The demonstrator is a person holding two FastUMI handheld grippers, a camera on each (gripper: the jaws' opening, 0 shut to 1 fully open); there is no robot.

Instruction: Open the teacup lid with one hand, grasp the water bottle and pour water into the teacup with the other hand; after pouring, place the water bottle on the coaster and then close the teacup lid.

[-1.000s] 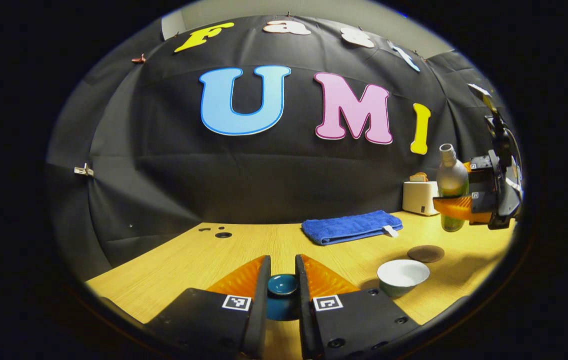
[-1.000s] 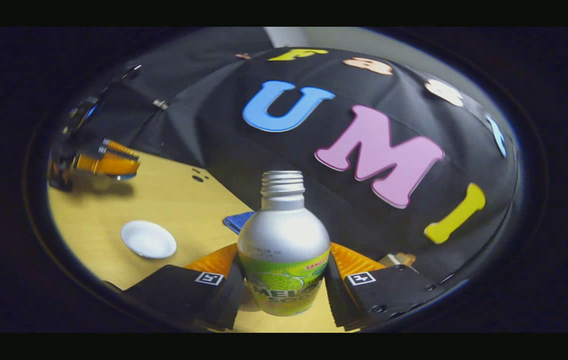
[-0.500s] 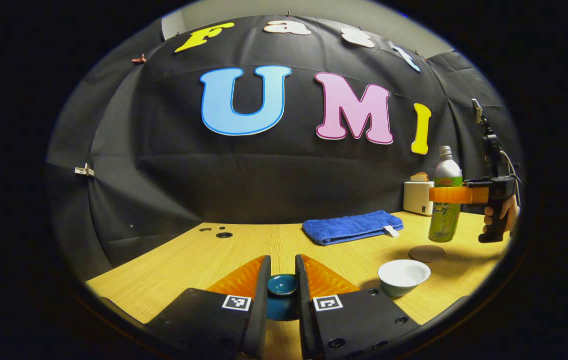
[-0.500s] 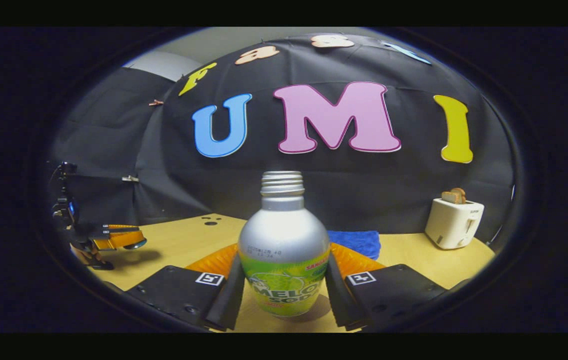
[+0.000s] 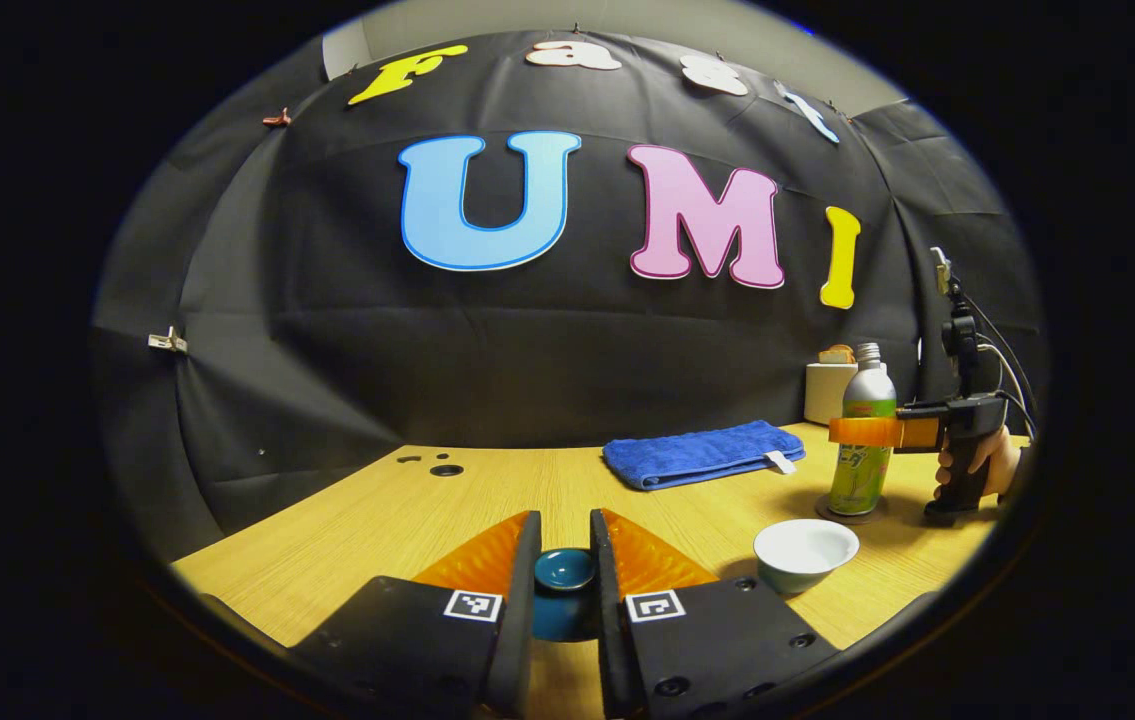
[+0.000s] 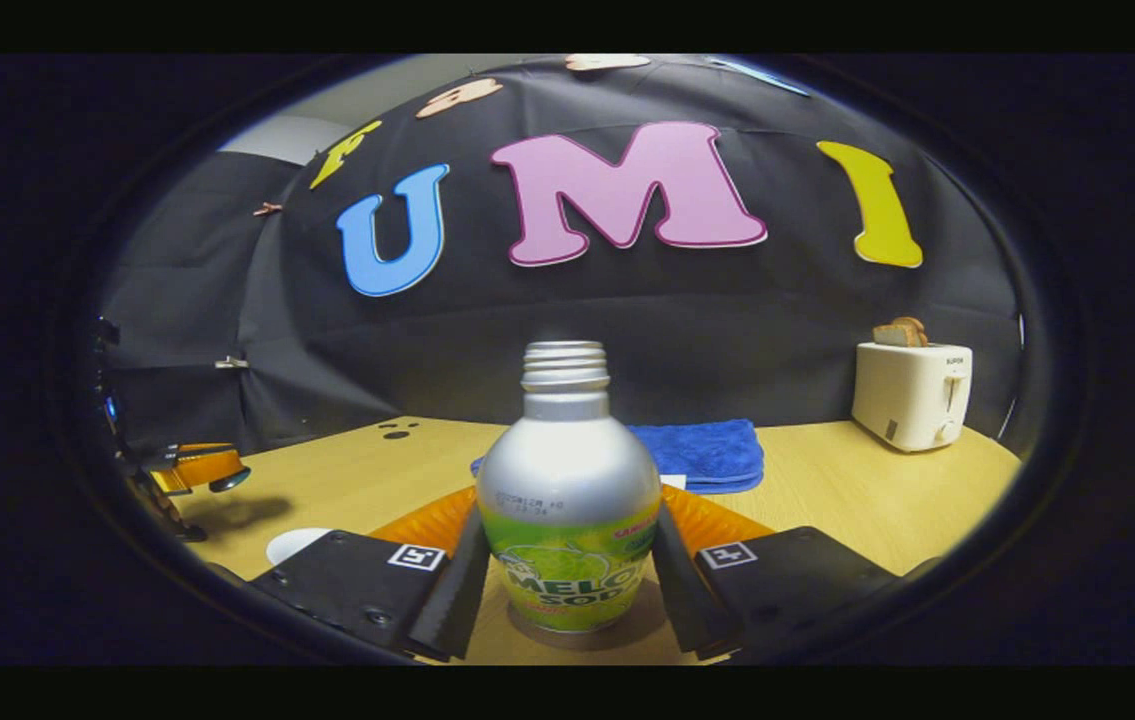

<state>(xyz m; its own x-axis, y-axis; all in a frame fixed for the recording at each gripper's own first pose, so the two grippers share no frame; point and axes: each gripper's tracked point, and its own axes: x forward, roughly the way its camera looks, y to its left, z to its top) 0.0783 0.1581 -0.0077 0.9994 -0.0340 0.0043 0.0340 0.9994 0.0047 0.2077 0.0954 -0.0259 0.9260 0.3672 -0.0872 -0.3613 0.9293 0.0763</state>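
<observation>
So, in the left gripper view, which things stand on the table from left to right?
Teacup lid in the left gripper → blue towel → teacup → water bottle held by the right gripper.

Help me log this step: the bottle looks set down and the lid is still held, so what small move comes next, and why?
Probably open the right hand-held gripper and back off. The water bottle stands upright on the coaster with both fingers pressing it. The teacup sits uncovered; the left hand-held gripper holds the lid, which goes on afterwards.
</observation>
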